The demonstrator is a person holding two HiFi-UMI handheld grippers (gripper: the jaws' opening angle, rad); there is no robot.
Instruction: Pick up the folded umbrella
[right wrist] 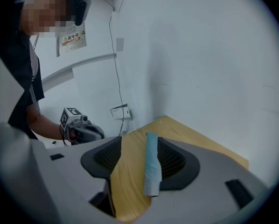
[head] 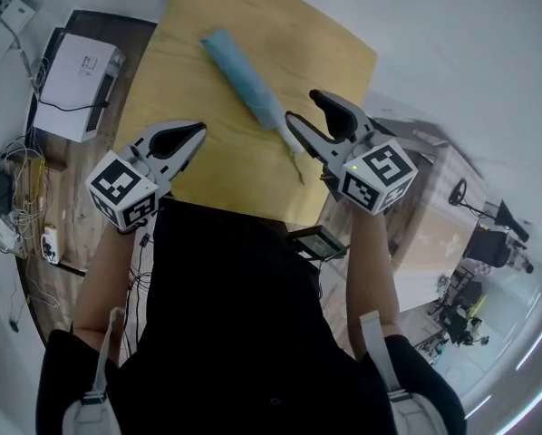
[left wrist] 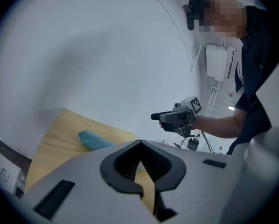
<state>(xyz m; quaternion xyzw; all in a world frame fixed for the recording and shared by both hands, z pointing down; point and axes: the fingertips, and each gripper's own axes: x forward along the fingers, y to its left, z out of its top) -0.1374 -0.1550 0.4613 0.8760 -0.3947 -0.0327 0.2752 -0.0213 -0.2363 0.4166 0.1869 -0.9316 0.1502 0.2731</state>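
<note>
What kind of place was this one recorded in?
Likely a lab or workshop room rather than a home: a bare wooden table against plain white walls, a white box and loose cables beside it, and what look like equipment stands further back.

Head view: from the person's head, facing steeply down. The wooden table (head: 280, 25) lies at 12 o'clock. The left gripper (head: 197, 131) is close at 9 o'clock, the right gripper (head: 303, 107) at 3 o'clock.
Left gripper view: rides on that gripper, facing almost level along its own jaws, which fill 6 o'clock. The table is near, at 8 o'clock.
Right gripper view: rides on that gripper, tilted downward, with the table seen through its jaws at 6 o'clock.
Shared ground: all three see the table and the folded umbrella (head: 244, 75). Each gripper view also catches the other gripper.
</note>
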